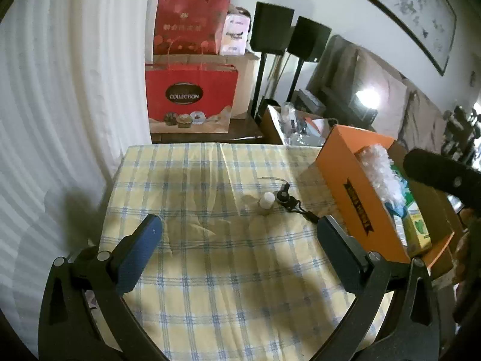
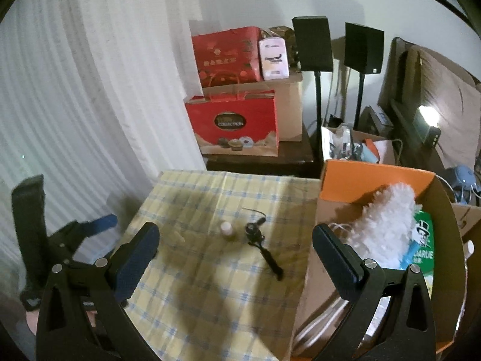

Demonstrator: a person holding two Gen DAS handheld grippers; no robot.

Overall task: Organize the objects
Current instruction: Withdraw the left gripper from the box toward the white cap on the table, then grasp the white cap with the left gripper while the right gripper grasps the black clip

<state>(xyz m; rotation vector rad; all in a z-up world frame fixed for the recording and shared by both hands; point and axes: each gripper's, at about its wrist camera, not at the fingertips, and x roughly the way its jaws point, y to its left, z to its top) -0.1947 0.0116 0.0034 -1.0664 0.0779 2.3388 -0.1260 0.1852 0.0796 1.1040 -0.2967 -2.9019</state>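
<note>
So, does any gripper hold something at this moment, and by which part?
Nothing is held. The left gripper and right gripper are both open and empty above the yellow checked tablecloth; the small white bottle stands untouched.

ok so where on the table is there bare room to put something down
The checked cloth is bare across its near half, between both open grippers, the left gripper and the right gripper, and along the curtain side. The far strip behind the small white bottle is also free. It is crowded around the bottle and black tool, and at the full orange box.
</note>
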